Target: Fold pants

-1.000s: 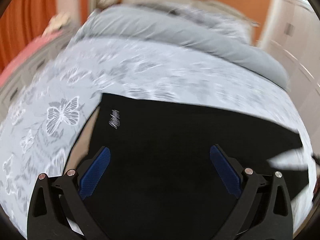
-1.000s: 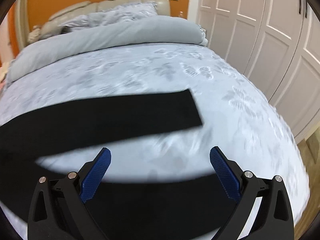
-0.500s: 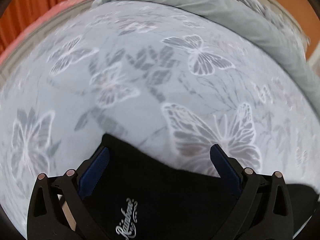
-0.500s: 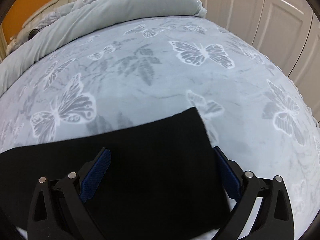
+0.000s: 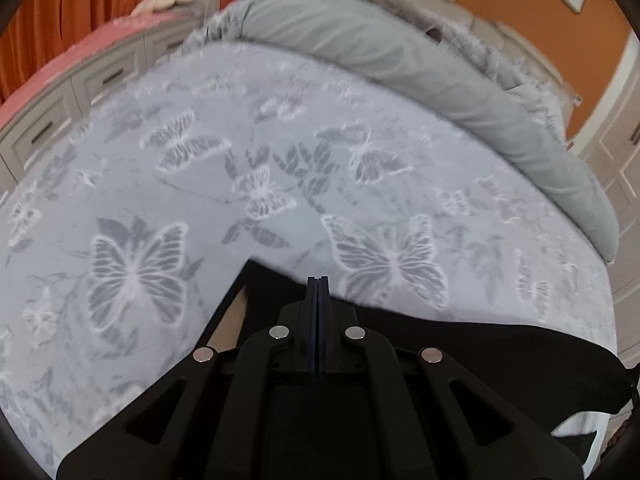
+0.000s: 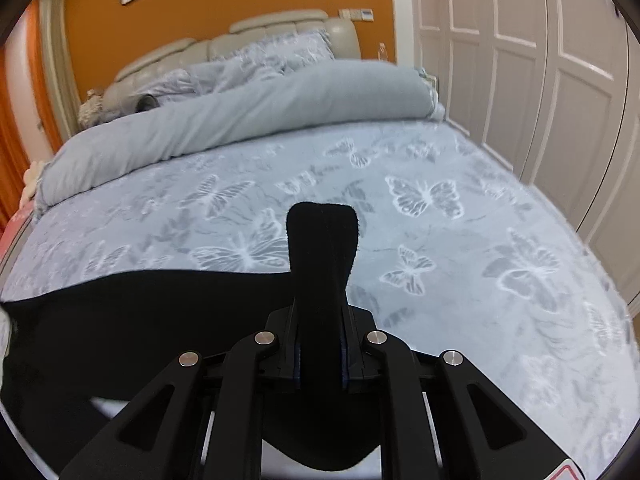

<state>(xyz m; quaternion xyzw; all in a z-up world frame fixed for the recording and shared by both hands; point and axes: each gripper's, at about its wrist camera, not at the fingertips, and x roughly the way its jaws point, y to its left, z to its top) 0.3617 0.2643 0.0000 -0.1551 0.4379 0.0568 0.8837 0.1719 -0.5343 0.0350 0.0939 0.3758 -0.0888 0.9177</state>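
Both grippers closed at the black pants (image 6: 120, 320) lying on the bed (image 6: 480, 240).

Right gripper (image 6: 320, 344): jaws have just closed and are clamped on a leg end, whose cuff stands up bunched between them; the pads are mostly hidden by cloth. Left gripper (image 5: 318, 292): jaws have just closed, pads together with no gap showing, at the pants' (image 5: 480, 352) edge; whether cloth is pinched cannot be made out, black on black. Pants are cut off at the frame edges in both views. Left view is blurred. A rolled grey duvet (image 6: 240, 120) lies across the bed's far end.
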